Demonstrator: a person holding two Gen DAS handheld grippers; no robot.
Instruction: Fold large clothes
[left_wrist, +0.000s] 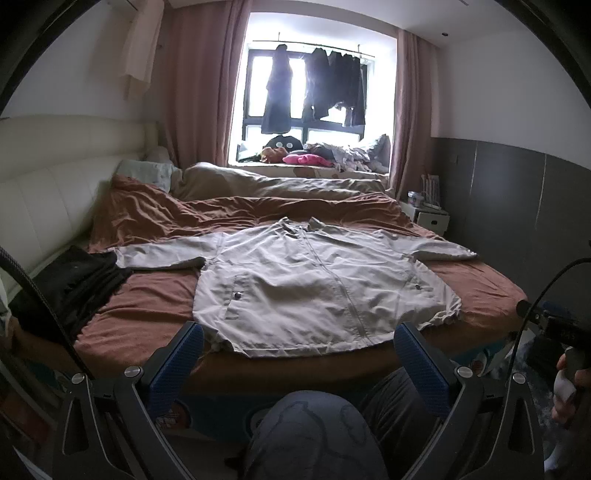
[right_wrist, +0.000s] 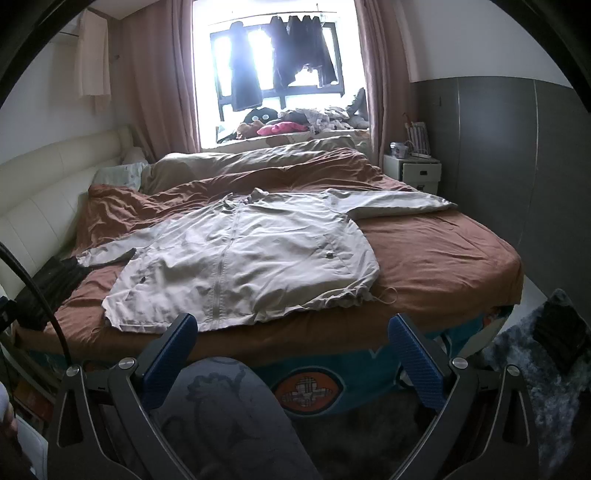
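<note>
Fingers (left_wrist: 184, 354) spread wide on my left gripper (left_wrist: 299, 350) and right gripper (right_wrist: 291, 343), empty; beige jacket (left_wrist: 314, 280) flat on bed (left_wrist: 147, 299).

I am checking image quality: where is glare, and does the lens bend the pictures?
Left wrist view: window overexposed, hanging clothes silhouetted. Right wrist view: same glare; fisheye curves the bed edge, dark corners; jacket stays readable.

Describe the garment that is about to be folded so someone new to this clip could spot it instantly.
Start at the wide bed with the rust-brown sheet below the window. On its near half lies a pale beige zip-front jacket, spread flat with both sleeves out. The dark clothes by the headboard are black and piled; the jacket alone is light and laid open.
</note>
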